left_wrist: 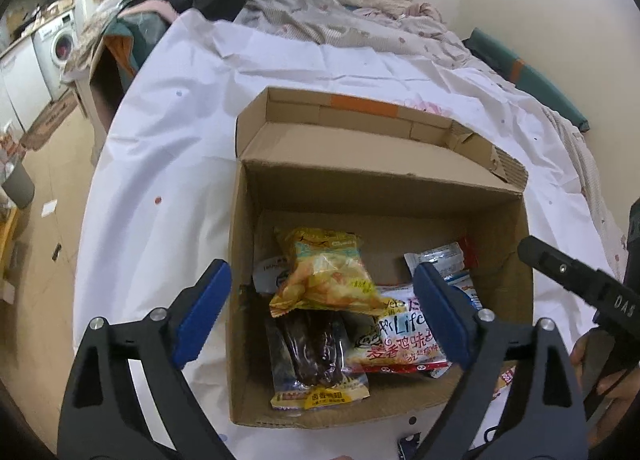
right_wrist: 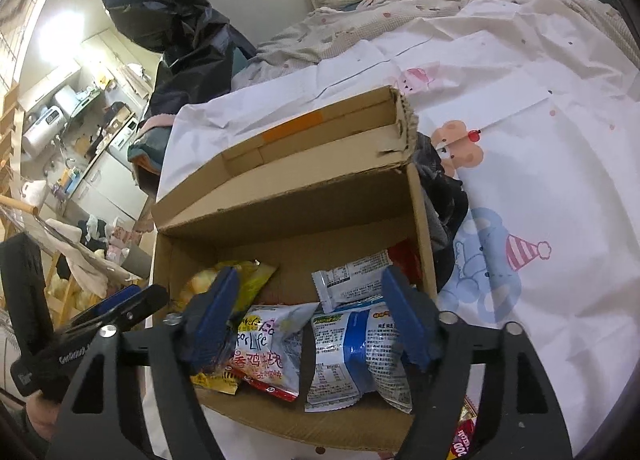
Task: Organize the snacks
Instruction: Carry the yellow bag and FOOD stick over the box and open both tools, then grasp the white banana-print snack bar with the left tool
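Left wrist view: left tongs (left_wrist: pixel 320 320) gape empty above the box (left_wrist: pixel 516 260), snacks (left_wrist: pixel 328 280) lying beyond their tips. Right tongs (right_wrist: pixel 310 324) likewise spread, empty. Packing seems nearly done; next, possibly the stray packet (right_wrist: pixel 464 440) beneath the right tongs.

Both the left gripper (left_wrist: pixel 322 312) and the right gripper (right_wrist: pixel 310 318) have black, triangular-cutout frames with silver screws. Their fingers carry blue pads (left_wrist: pixel 204 310). The right one bears white lettering, and bare skin of a hand (left_wrist: pixel 600 380) shows behind it.
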Available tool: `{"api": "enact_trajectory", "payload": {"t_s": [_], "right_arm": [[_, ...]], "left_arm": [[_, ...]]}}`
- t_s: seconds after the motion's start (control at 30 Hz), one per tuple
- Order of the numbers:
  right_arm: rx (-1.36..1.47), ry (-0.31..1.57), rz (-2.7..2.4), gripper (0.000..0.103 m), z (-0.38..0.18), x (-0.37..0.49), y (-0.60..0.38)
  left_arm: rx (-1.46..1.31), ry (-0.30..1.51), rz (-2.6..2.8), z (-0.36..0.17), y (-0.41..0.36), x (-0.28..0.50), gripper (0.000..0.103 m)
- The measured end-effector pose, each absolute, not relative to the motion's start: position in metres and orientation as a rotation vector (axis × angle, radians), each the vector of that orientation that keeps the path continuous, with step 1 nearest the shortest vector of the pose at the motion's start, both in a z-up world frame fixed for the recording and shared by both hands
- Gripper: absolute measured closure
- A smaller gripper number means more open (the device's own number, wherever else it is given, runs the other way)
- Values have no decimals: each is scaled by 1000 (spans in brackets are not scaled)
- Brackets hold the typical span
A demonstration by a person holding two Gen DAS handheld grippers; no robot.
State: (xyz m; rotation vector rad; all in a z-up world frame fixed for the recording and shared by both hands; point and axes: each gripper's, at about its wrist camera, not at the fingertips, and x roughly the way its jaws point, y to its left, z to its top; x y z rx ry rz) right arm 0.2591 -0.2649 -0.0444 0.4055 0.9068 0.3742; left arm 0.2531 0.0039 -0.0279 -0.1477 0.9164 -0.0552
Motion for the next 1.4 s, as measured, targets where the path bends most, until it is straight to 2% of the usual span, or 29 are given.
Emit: {"api": "enact_trajectory", "payload": {"t_s": [0.83, 1.2, 1.4], "right_arm": [[375, 900, 342, 17, -37, 252, -268], [392, 863, 366, 17, -11, 207, -277], [353, 886, 312, 17, -15, 176, -285]], "left_arm": [[-165, 923, -34, -22, 15, 242, 12], [-136, 928, -83, -9, 5, 195, 12], [-122, 938, -84, -11, 5, 165, 12]]}}
